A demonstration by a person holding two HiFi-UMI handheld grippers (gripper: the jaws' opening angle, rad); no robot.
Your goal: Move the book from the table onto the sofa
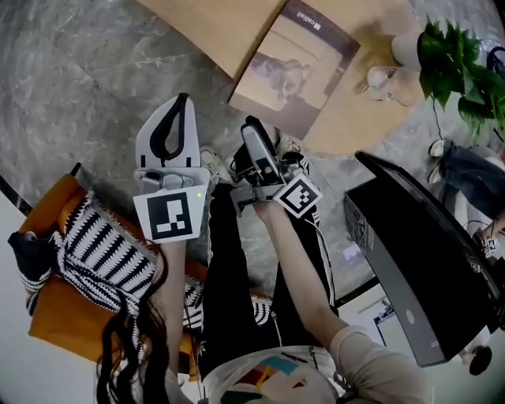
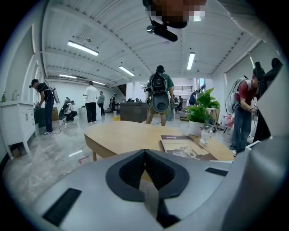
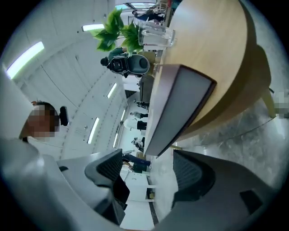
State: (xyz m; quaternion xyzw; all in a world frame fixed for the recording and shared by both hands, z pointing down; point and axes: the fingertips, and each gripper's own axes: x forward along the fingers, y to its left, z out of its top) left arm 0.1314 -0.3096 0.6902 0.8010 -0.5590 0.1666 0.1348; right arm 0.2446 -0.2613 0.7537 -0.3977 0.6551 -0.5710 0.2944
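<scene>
The book (image 1: 292,67) lies on the round wooden table (image 1: 213,24), one corner jutting past the near edge. My right gripper (image 1: 254,130), rolled onto its side, is just short of that corner. In the right gripper view the jaws stand open (image 3: 151,169), and the book's overhanging corner (image 3: 180,108) sits right ahead of the gap, touching neither pad. My left gripper (image 1: 181,102) hovers left of it over the floor, pads pressed together on nothing (image 2: 145,158). From there the book (image 2: 185,146) is farther off on the table. The orange sofa (image 1: 55,308) is at lower left.
A striped cushion (image 1: 102,252) lies on the sofa. A potted plant (image 1: 461,59) and a glass (image 1: 383,79) stand on the table right of the book. A black slab-like case (image 1: 426,268) stands at the right. Several people (image 2: 158,94) stand behind the table.
</scene>
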